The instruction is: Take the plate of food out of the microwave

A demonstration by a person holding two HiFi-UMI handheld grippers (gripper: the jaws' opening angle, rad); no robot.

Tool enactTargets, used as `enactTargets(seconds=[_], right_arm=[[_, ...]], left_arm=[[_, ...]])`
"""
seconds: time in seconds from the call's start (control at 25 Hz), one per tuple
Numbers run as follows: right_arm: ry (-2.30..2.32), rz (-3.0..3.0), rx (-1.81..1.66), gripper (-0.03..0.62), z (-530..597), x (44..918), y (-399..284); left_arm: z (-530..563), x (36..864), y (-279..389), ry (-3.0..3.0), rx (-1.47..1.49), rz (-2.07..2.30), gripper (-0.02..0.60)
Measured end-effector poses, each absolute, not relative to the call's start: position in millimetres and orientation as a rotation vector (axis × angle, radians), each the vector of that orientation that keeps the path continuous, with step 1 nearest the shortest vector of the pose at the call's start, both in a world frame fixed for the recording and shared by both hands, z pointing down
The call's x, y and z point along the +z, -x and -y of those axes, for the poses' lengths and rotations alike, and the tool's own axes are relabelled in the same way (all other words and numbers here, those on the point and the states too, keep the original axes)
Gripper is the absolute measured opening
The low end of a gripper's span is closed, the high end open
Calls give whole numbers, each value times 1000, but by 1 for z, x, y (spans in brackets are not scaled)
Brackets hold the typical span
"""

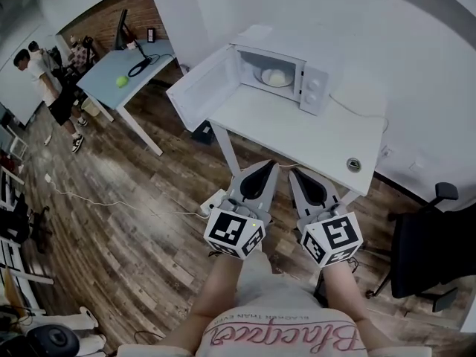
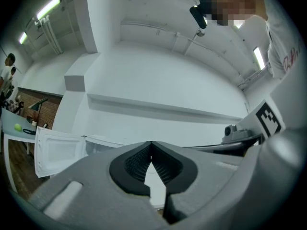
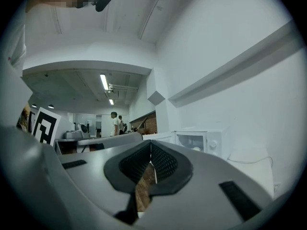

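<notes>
A white microwave [image 1: 286, 69] stands at the back of a white table [image 1: 297, 136], its door [image 1: 201, 88] swung open to the left. Inside sits a plate [image 1: 276, 77] with pale food on it. Both grippers are held side by side before the table's near edge, pointing at it. My left gripper [image 1: 269, 165] is shut and holds nothing; its jaws meet at the tips [image 2: 151, 143]. My right gripper [image 1: 295, 172] is likewise shut and holds nothing [image 3: 150, 143]. In the right gripper view the microwave [image 3: 201, 140] lies ahead to the right.
A black office chair [image 1: 428, 251] stands right of the table. A second desk [image 1: 123, 73] with a green ball [image 1: 121, 82] is at the far left, with people [image 1: 44, 80] beyond it. A power strip [image 1: 212, 199] and cable lie on the wooden floor.
</notes>
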State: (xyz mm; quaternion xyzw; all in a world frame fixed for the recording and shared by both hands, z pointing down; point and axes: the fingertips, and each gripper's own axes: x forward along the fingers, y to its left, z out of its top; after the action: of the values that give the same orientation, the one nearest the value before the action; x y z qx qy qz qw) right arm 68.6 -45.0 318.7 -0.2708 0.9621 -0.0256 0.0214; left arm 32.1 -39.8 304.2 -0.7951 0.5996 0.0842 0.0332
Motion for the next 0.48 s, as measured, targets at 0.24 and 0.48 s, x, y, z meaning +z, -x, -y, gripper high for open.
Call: enactTargets(seconds=[0.24, 0.48], right_arm=[[878, -2997, -89, 12, 73, 320, -48], [889, -3002, -117, 12, 96, 324, -27]], left_arm=[[75, 303, -12, 2492, 287, -1812, 6], [102, 308, 12, 2516, 310, -1816, 6]])
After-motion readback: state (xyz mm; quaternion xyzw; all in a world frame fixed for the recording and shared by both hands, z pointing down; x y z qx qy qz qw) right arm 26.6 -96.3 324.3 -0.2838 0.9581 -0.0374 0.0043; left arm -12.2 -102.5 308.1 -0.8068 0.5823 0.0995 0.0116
